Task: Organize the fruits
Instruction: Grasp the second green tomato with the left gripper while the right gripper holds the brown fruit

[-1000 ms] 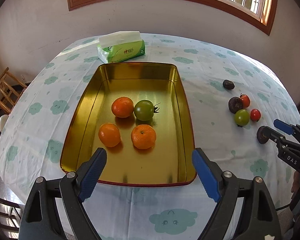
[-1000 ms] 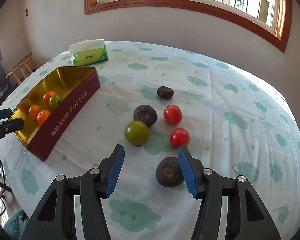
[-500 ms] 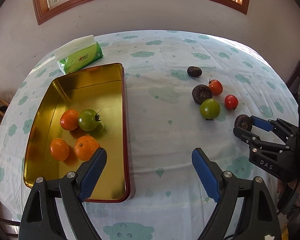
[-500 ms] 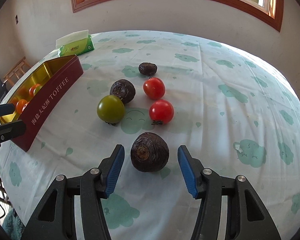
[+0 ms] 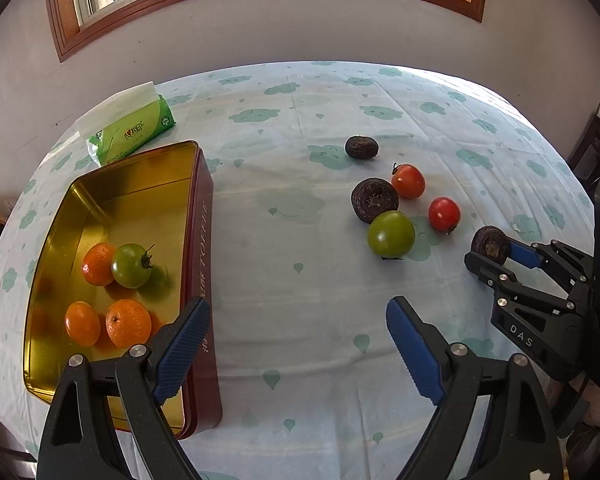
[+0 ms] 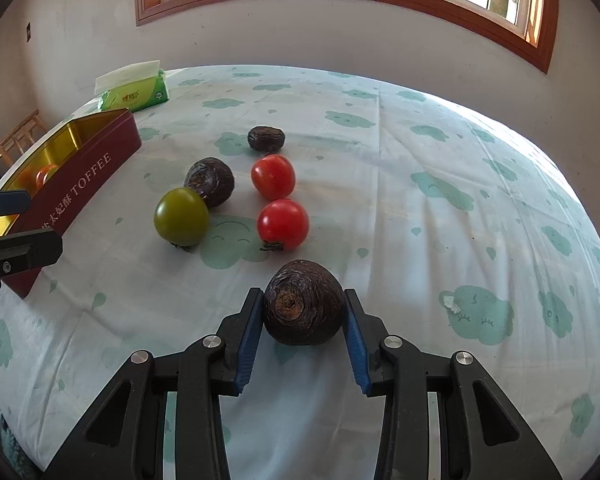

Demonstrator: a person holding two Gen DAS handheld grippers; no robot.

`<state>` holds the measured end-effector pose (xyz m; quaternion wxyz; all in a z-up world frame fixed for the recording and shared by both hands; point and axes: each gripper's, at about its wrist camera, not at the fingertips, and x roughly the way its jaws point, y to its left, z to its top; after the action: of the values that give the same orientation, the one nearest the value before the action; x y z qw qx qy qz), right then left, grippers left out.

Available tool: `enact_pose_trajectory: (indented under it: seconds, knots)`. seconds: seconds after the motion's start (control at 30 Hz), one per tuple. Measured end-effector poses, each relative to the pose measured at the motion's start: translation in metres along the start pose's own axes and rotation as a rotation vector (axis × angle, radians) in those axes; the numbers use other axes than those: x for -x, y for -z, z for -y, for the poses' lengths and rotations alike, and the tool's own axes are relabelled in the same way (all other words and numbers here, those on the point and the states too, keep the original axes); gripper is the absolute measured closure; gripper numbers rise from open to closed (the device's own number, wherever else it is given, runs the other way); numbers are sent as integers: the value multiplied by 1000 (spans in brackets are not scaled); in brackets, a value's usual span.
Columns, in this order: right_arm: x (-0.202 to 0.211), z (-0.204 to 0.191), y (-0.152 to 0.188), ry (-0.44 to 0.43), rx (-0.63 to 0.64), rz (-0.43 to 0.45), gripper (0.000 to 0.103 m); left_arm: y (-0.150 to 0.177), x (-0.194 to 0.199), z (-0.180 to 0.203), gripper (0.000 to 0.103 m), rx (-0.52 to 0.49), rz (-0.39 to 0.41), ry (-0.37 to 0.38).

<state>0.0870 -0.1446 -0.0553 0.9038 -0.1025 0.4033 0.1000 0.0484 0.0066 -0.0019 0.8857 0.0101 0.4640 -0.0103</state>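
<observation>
My right gripper (image 6: 303, 312) is shut on a dark brown wrinkled fruit (image 6: 303, 307) low over the tablecloth; it also shows in the left wrist view (image 5: 490, 245). Beyond it lie a green tomato (image 6: 181, 216), two red tomatoes (image 6: 283, 224) (image 6: 273, 176) and two more dark fruits (image 6: 210, 182) (image 6: 266, 138). A gold toffee tin (image 5: 112, 208) at the left holds three oranges (image 5: 128, 322) and a green tomato (image 5: 132, 265). My left gripper (image 5: 298, 344) is open and empty, above the cloth by the tin's right wall.
A green tissue pack (image 5: 134, 128) lies behind the tin. The round table (image 5: 300, 104) has a cloud-print cloth and stands close to the wall under a window. A wooden chair (image 6: 18, 134) stands at the far left.
My right gripper moved forward and closed on the nearest dark fruit. My left gripper swung right, away from over the tin, toward the loose fruits.
</observation>
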Motion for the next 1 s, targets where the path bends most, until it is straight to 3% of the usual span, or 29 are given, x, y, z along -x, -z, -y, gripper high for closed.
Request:
enact_pose_trajectory:
  seconds: [0.4,0.53,1.0]
  knots:
    - [-13,74,-8,84,-134,-14,63,-14,-17,25,16,15,7,74]
    - [-13,87,-7,62,-177,-12,63,-20,-26,31,18,23,-6,92]
    - [-14,83,-8,82,-158,-18,62,-35,-59,51,52,28,-44,125]
